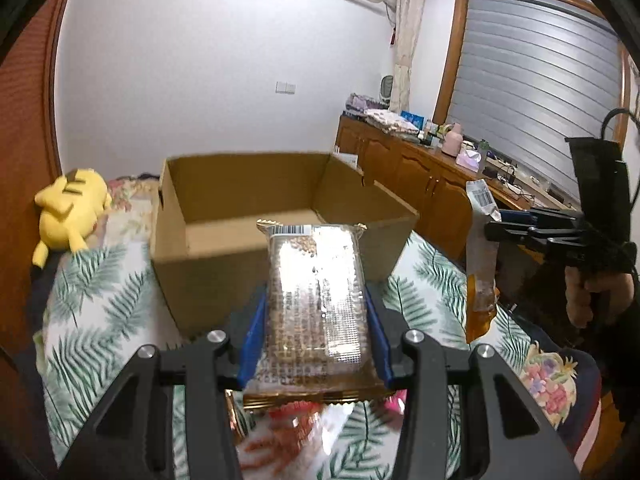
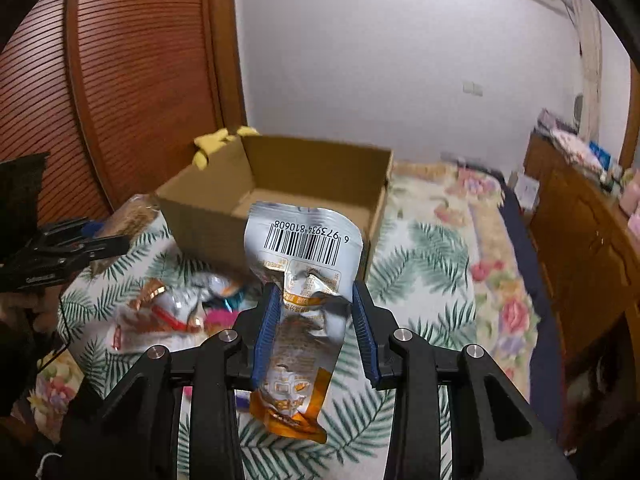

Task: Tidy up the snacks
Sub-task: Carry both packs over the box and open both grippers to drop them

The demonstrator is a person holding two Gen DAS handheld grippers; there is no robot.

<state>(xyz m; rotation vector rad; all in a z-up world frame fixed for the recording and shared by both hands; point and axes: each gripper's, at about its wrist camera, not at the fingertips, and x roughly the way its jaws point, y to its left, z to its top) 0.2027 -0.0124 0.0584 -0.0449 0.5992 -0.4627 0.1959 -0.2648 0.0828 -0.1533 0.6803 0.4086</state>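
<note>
My left gripper (image 1: 316, 304) is shut on a clear brown snack pack (image 1: 316, 292) with gold edges, held above the bed in front of an open, empty cardboard box (image 1: 240, 216). My right gripper (image 2: 314, 296) is shut on a crumpled silver and orange snack pouch (image 2: 308, 280) with a barcode, also held in front of the box (image 2: 280, 184). The right gripper with its pouch (image 1: 480, 264) shows at the right of the left wrist view. The left gripper (image 2: 80, 244) shows at the left of the right wrist view.
Several loose snack packets (image 2: 180, 312) lie on the leaf-print bedspread (image 2: 420, 272) below the grippers. A yellow plush toy (image 1: 68, 208) lies left of the box. Wooden cabinets (image 1: 420, 184) with clutter stand to the right. A wooden door (image 2: 120, 80) is behind.
</note>
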